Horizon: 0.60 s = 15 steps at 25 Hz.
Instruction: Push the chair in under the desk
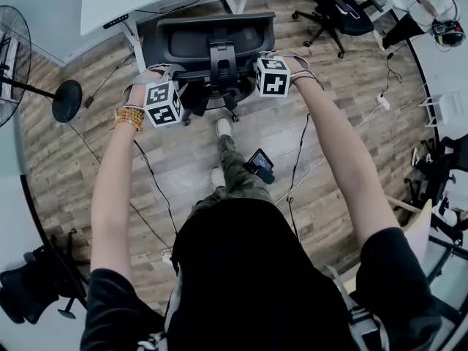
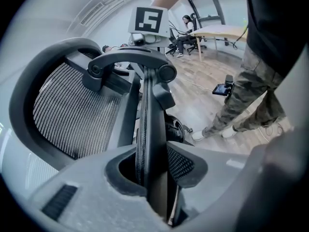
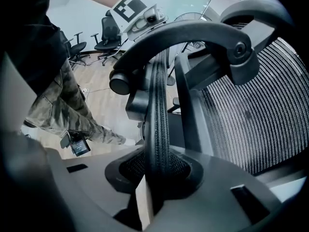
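A black mesh office chair [image 1: 208, 39] stands with its seat part-way under the white desk [image 1: 139, 2], its backrest toward me. My left gripper [image 1: 153, 75] is shut on the left rim of the backrest. My right gripper [image 1: 272, 55] is shut on the right rim. In the left gripper view the dark rim [image 2: 150, 129] runs straight up from between the left gripper [image 2: 154, 178] jaws, with the mesh [image 2: 72, 110] to its left. In the right gripper view the woven rim [image 3: 158, 110] is clamped in the right gripper [image 3: 157, 175], the mesh [image 3: 256, 120] to its right.
A standing fan [image 1: 13, 53] with a round base [image 1: 66, 101] is at the left. Cables [image 1: 150, 178] trail over the wooden floor. Another black chair [image 1: 340, 9] and a seated person [image 1: 431, 13] are at the top right. A small screen device [image 1: 259, 165] hangs by my legs.
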Available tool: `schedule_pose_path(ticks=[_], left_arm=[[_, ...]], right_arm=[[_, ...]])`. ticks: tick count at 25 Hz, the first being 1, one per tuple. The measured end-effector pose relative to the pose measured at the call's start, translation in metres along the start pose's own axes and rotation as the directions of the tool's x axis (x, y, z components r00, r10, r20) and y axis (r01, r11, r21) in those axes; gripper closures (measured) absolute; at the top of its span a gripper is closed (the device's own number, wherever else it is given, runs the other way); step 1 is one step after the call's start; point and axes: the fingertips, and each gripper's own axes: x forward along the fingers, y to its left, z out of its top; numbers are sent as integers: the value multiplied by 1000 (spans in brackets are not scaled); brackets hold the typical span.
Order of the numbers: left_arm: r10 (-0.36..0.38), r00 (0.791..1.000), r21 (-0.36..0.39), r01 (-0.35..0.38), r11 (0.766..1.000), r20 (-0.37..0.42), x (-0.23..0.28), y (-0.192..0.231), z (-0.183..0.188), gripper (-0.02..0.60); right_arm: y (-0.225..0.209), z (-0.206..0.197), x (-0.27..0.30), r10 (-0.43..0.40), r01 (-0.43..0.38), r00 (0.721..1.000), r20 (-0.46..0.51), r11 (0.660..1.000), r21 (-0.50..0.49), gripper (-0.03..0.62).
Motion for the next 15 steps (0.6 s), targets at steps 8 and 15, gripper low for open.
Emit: schedule_pose_path(ticks=[8, 15], left_arm=[[-27, 1000, -20, 27, 999, -11, 8, 20, -14, 457], [-28, 999, -26, 27, 999, -18, 16, 40, -25, 457]], right_arm=[[-25, 4, 8, -11, 11, 1000, -1, 1000, -5, 511], [-49, 5, 16, -14, 14, 1000, 5, 1000, -13, 511]])
